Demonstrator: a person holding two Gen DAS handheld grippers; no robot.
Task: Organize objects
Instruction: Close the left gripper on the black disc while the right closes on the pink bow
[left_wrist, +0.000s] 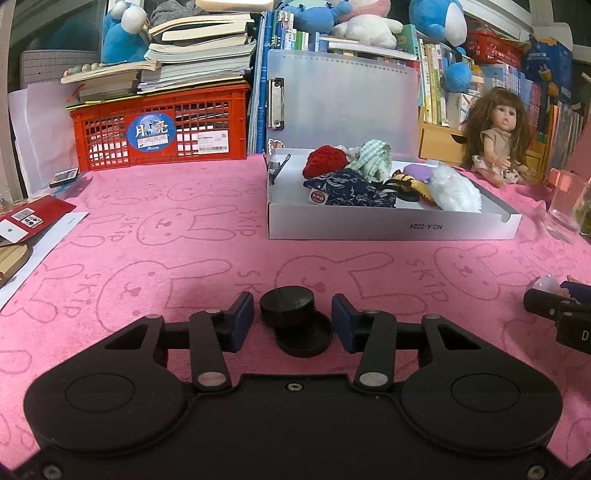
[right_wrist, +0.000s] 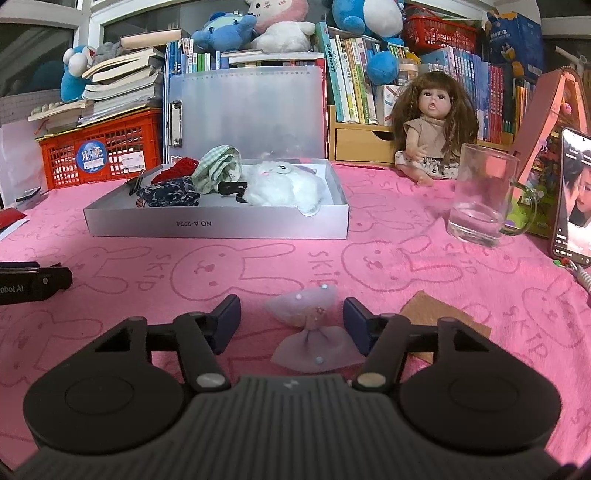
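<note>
In the left wrist view, my left gripper (left_wrist: 292, 323) is open, its pads either side of two stacked black round discs (left_wrist: 291, 317) on the pink cloth. In the right wrist view, my right gripper (right_wrist: 291, 321) is open around a pale pink bow hair clip (right_wrist: 312, 332) lying on the cloth. A white box (left_wrist: 391, 227) holds a red knit piece, a navy patterned pouch, a green checked cloth and a white plush toy; the box shows too in the right wrist view (right_wrist: 218, 223).
A glass mug (right_wrist: 480, 199), a phone (right_wrist: 574, 199) and a brown card (right_wrist: 439, 314) are at the right. A doll (right_wrist: 432, 125) sits behind. A red crate (left_wrist: 159, 129) with books stands back left. Red cards (left_wrist: 26, 221) lie far left.
</note>
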